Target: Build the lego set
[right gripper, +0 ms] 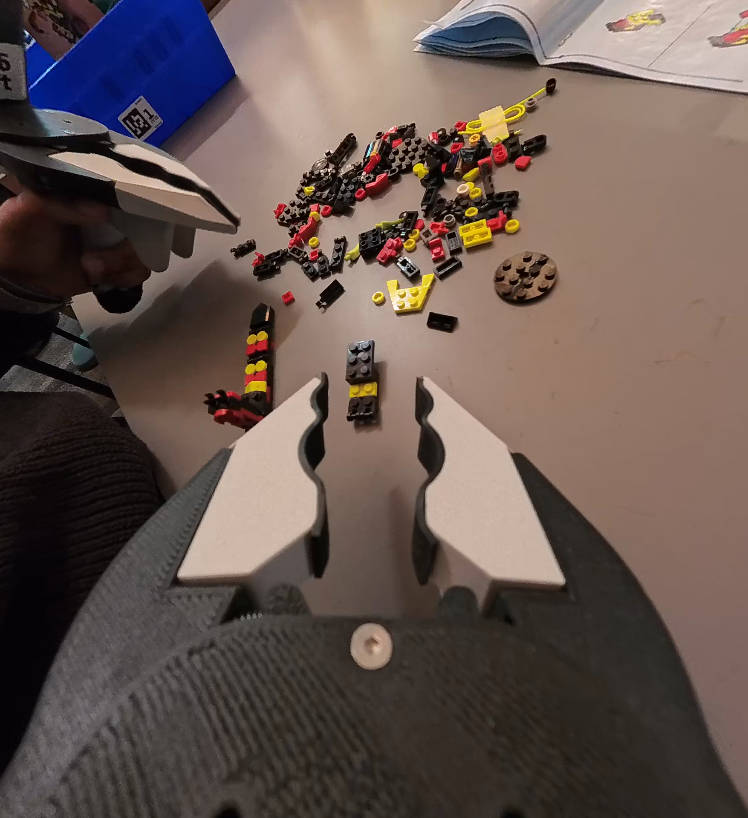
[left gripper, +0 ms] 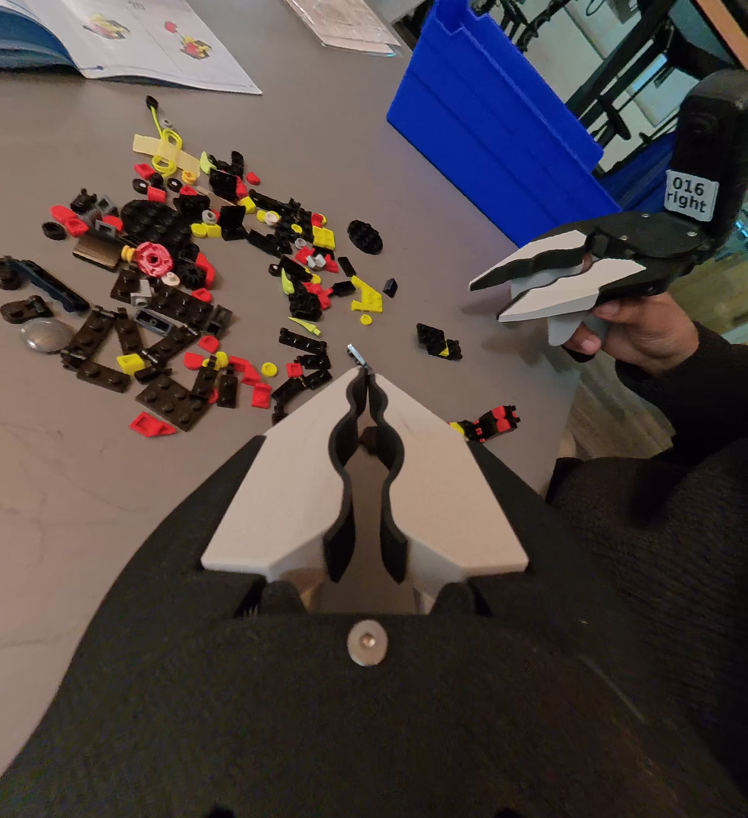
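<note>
My left gripper (left gripper: 365, 372) is shut on a small thin grey piece (left gripper: 357, 355) that sticks out past its tips, held above the grey table (left gripper: 31, 464). It also shows in the right wrist view (right gripper: 234, 223) at the upper left; the piece is hidden there. My right gripper (right gripper: 372, 380) is open, low over the table. A small black and yellow assembly (right gripper: 362, 367) lies between and just past its fingers, untouched. It also shows in the left wrist view (left gripper: 438, 341), left of the right gripper (left gripper: 486, 302). A long black, red and yellow assembly (right gripper: 257, 363) lies to its left.
A pile of loose black, red and yellow pieces (left gripper: 177, 274) is spread over the table's middle (right gripper: 407, 199). A round black plate (right gripper: 526, 278) and a yellow wedge plate (right gripper: 409, 294) lie nearer. A blue bin (left gripper: 496, 133) and an open instruction booklet (right gripper: 629, 40) stand at the back. Some 15 cm of space lies between my two pairs of fingers. The round black plate (right gripper: 526, 278) lies some 9 cm from my right tips, 20 cm from my left tips. Look for it in the left wrist view (left gripper: 375, 233) too.
</note>
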The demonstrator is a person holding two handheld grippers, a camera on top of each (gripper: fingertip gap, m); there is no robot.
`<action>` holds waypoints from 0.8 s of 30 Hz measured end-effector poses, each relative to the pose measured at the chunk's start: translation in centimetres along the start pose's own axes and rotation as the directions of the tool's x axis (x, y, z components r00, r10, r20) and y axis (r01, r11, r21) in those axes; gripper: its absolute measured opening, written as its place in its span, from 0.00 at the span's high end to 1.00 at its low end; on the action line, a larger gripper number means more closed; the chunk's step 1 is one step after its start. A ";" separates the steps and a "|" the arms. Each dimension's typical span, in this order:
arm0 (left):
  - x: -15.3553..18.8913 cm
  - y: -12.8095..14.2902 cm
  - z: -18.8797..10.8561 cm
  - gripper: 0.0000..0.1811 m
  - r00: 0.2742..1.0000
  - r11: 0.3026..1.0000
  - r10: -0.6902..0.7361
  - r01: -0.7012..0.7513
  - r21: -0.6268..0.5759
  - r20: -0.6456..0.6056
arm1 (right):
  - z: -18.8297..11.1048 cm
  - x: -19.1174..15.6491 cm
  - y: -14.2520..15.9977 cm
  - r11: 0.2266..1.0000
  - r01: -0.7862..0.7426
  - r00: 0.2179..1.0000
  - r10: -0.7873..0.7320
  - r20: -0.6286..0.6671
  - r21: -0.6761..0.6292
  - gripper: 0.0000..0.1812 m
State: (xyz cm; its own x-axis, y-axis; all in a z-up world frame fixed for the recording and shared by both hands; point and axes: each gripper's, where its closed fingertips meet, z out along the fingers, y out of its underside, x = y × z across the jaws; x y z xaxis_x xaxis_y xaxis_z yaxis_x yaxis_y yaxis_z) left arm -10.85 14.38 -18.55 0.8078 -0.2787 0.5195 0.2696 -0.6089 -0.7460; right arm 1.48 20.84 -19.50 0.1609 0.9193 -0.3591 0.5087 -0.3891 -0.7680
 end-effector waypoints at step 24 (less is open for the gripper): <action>0.5 -0.2 0.0 1.00 1.000 1.000 0.018 -0.018 0.010 -0.023 | 0.0 0.0 0.0 1.000 -0.002 1.000 0.002 0.000 0.000 0.79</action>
State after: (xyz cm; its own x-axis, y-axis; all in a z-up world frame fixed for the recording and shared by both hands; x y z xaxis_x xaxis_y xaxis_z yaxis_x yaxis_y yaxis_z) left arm -10.53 14.35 -18.18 0.8002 -0.3067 0.5154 0.2604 -0.5965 -0.7592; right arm 1.51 20.89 -19.49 0.1617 0.9187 -0.3603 0.5085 -0.3905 -0.7674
